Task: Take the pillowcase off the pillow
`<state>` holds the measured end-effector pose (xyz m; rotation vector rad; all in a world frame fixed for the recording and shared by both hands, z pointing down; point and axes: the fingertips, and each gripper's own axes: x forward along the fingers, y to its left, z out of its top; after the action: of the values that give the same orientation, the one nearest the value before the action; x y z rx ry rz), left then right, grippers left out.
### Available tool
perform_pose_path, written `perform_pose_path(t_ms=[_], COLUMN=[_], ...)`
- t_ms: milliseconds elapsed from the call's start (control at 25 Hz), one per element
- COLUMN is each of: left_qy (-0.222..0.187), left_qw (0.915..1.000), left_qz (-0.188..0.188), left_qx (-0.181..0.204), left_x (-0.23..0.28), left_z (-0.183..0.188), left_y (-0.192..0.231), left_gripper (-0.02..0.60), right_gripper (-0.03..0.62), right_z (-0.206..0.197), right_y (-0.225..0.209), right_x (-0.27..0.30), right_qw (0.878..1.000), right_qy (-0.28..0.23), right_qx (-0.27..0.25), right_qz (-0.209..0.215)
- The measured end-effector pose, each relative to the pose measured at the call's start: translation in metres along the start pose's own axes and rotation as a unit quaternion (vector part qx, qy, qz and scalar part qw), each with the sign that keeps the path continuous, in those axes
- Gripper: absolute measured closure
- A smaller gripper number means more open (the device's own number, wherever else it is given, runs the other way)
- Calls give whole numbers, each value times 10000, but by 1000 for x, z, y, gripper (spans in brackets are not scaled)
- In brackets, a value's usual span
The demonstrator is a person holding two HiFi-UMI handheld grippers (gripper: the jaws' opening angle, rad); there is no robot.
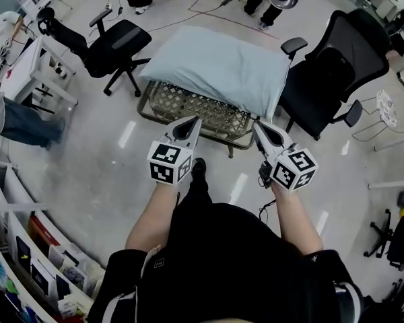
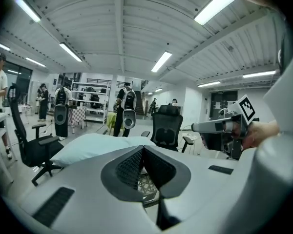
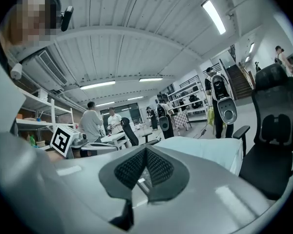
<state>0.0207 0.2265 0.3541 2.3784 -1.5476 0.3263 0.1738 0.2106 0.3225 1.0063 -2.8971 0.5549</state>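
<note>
Head view, steeply down onto a pale glossy floor (image 1: 101, 160).

- Item 1: pillow (image 1: 219, 66), covered by a pale blue pillowcase (image 1: 188, 56). Lying flat across the top of a lattice-sided basket (image 1: 195, 110) and overhanging its far and right edges. Near edge of the basket left uncovered.
- Item 2: left gripper (image 1: 192, 121), held level, tip over the near edge of the basket at its left half. Jaws closed pad against pad, nothing between them. Short of the pillow, no contact seen.
- Item 3: right gripper (image 1: 257, 126), held alongside, tip by the near right corner of the basket. Jaws likewise pressed together and empty, apart from the pillow.
- Item 4: black office chair (image 1: 114, 42), beyond the basket's left edge.
- Item 5: second black office chair (image 1: 337, 73), just beside the basket's right edge, armrest close to the pillow's corner.
- Item 6: shelving (image 1: 34, 247) with small goods, at lower left.

Left gripper view: pillow ahead and to the left of the closed jaws.
</note>
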Motion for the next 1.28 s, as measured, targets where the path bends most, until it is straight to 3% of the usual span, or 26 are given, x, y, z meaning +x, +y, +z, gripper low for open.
perform_pose_path(t_ms=[160,280,520,760,920,1280], left_qy=[157,315,922,1540,2181,3064], left_qw=[9973,9936,9767,9643,9500,9302], left_qz=[-582,-995,-1752,-2021,-2072,-1673], left_qx=[408,433,824,739,843,1131], left_x=[61,104,188,265,283,318], left_z=[13,18,10,-27,-71,-137], left_y=[22,39,55,33,16,6], left_gripper=[558,537,472,457,440,394], right_gripper=[583,583,583,583,583,566], right_z=[11,15,15,-1,-47,-150], right_y=[-44,-69,-120,-209,-244,-290], right_x=[39,62,90,68,39,29], right_qw=[9988,9963,9847,9681,9543,9427], right_qy=[61,152,393,627,972,1737], right_qx=[58,151,480,661,1041,1490], right_qz=[-487,-835,-1626,-2333,-2628,-2428])
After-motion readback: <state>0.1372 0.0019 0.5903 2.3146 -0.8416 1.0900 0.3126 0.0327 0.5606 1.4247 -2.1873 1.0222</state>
